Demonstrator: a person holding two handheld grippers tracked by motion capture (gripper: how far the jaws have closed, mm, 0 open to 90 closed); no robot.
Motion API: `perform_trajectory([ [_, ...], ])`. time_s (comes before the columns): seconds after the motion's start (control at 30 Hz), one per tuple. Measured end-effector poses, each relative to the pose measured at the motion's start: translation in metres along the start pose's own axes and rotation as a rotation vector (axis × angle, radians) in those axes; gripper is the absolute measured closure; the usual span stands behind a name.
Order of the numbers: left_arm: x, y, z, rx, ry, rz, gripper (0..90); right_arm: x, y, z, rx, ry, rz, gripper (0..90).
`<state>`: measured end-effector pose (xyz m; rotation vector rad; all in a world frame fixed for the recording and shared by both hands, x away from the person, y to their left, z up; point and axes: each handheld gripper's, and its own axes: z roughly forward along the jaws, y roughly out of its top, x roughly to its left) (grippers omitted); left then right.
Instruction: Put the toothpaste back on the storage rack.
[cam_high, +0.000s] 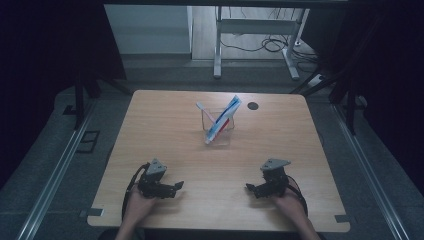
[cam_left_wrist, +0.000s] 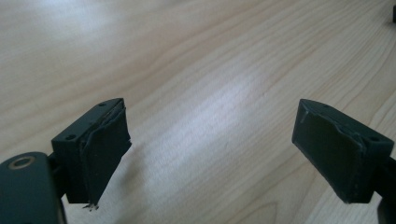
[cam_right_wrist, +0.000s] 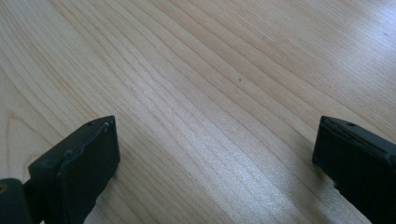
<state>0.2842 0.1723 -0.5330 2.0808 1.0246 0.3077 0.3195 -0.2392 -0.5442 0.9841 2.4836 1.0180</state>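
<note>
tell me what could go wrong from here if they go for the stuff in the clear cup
1. The toothpaste tube and toothbrush lean crossed in the clear cup; pulling one may drag the other out.
2. The cup looks light and top-heavy, so a nudge from the left gripper or right gripper could tip it.
3. Both grippers sit open near the table's front edge, so the reach to the cup is long and a misjudged approach is possible.

no text, labels or numbers legible

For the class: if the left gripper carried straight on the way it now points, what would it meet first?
Probably the right gripper: the open left gripper points across the bare table toward it, though depth is unclear.
</note>
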Motion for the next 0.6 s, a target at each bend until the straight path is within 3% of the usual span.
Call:
perform_trajectory([
  [0.33,-0.004,-0.009,0.007,0.05,0.028,0.001,11.5,0.0,0.0,0.0,0.0,-0.001,0.0,0.2],
  [0.43,-0.01,-0.008,0.01,0.076,0.074,0.054,11.8,0.0,0.0,0.0,0.0,-0.002,0.0,0.2],
  [0.6,-0.01,-0.008,0.01,0.081,0.079,0.05,10.4,0.0,0.0,0.0,0.0,-0.001,0.0,0.2],
])
